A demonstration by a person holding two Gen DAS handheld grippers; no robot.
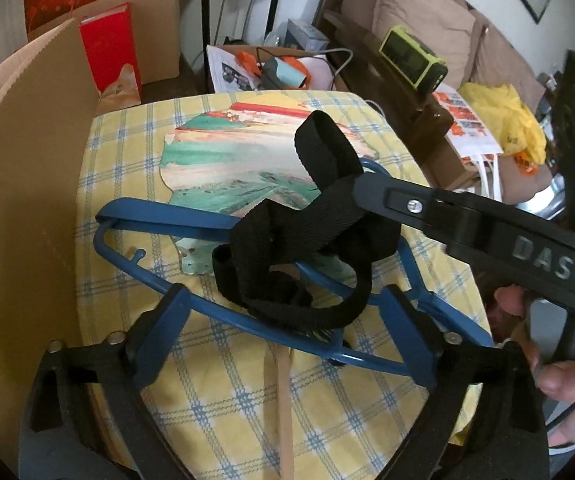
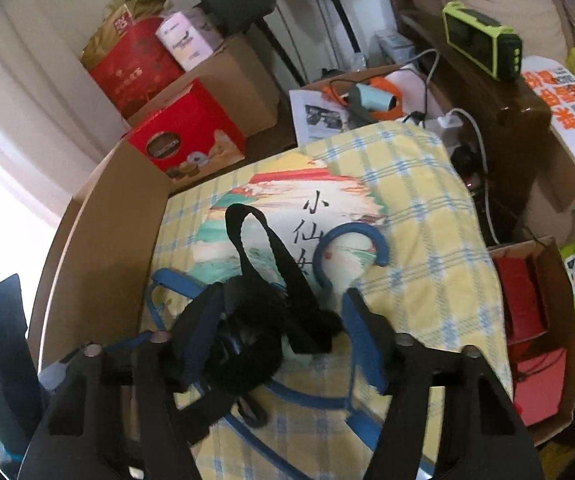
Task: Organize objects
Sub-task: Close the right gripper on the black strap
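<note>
A blue clothes hanger (image 1: 147,216) lies on the yellow checked tablecloth (image 1: 215,400), over a painted paper fan (image 1: 227,160) with a wooden handle. A black webbing strap (image 1: 307,232) is heaped and looped over the hanger's middle. My left gripper (image 1: 283,320) is open, its blue fingers straddling the hanger's lower bar and the strap's near loop. In the right wrist view my right gripper (image 2: 281,320) is open around the strap (image 2: 255,344); its left finger is against the heap, while a gap shows at its right finger. The hanger's hook (image 2: 351,236) curls just beyond.
A tall cardboard wall (image 1: 27,200) borders the table on the left. Red gift boxes (image 2: 187,140) and cartons stand behind. On the right an open carton (image 2: 535,320) holds red items, with a green device (image 1: 411,56) and a yellow bag (image 1: 507,116) beyond. A hand (image 1: 559,380) grips the right tool.
</note>
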